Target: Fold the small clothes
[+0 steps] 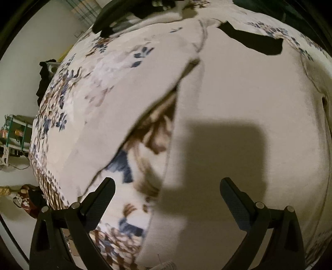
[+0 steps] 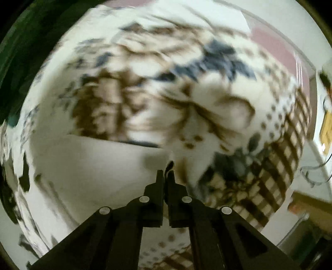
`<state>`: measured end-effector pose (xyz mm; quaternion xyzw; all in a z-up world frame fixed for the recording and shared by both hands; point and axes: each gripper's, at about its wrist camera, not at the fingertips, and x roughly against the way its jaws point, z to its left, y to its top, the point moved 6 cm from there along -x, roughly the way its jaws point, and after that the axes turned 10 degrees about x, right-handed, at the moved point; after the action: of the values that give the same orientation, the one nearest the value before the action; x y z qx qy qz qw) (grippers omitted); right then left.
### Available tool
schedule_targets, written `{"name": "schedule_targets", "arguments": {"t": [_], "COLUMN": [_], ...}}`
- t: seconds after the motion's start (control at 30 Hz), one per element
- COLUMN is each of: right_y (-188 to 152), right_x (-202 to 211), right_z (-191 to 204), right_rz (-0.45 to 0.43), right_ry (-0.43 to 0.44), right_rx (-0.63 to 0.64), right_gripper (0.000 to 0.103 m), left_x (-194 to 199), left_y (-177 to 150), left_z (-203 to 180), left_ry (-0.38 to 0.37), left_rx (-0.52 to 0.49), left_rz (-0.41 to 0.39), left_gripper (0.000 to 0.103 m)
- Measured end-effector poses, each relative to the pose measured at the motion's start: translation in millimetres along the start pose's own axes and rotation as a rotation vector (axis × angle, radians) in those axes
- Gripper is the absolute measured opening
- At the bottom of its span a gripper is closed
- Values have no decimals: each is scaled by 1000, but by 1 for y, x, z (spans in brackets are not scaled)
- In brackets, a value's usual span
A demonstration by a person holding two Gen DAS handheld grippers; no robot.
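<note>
A white garment [image 1: 238, 116] lies spread on a bed with a floral bedspread [image 1: 83, 99]. A fold of the garment [image 1: 128, 99] lies over its left side. My left gripper [image 1: 167, 187] is open and empty, hovering above the garment's near edge. In the right wrist view, my right gripper [image 2: 165, 175] is shut on a corner of the white garment [image 2: 89, 166], with a dark edge of cloth pinched between the fingertips [image 2: 159, 176]. The floral bedspread [image 2: 186, 99] fills the view behind it, blurred.
Dark clothes [image 1: 257, 41] lie at the far end of the bed, with more [image 1: 132, 10] at the top. The bed's edge [image 1: 39, 166] drops to the floor on the left, where a green rack [image 1: 16, 130] stands. A checked border [image 2: 280, 162] marks the bed's right edge.
</note>
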<state>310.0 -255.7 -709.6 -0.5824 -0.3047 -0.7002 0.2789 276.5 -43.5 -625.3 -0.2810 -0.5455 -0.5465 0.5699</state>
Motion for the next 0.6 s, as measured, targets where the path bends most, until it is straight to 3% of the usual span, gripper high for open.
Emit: {"name": "schedule_targets", "arguments": {"t": [0.17, 0.27, 0.43, 0.6], "right_y": [-11, -35, -132, -255], "right_x": [43, 75, 85, 64], "right_z": [94, 167, 296, 372], "right_rz": [-46, -53, -45, -20], "right_ry": [23, 54, 54, 34], "right_rx": [239, 441, 886, 1262], "right_gripper": [3, 2, 2, 2], "left_x": [7, 13, 10, -3], "left_y": [5, 3, -9, -25], "left_z": [35, 61, 107, 156], "left_ry": [-15, -10, 14, 52], "left_rx": [44, 66, 110, 171], "left_rz": [-22, -42, -40, -9], "left_gripper": [103, 103, 103, 103]}}
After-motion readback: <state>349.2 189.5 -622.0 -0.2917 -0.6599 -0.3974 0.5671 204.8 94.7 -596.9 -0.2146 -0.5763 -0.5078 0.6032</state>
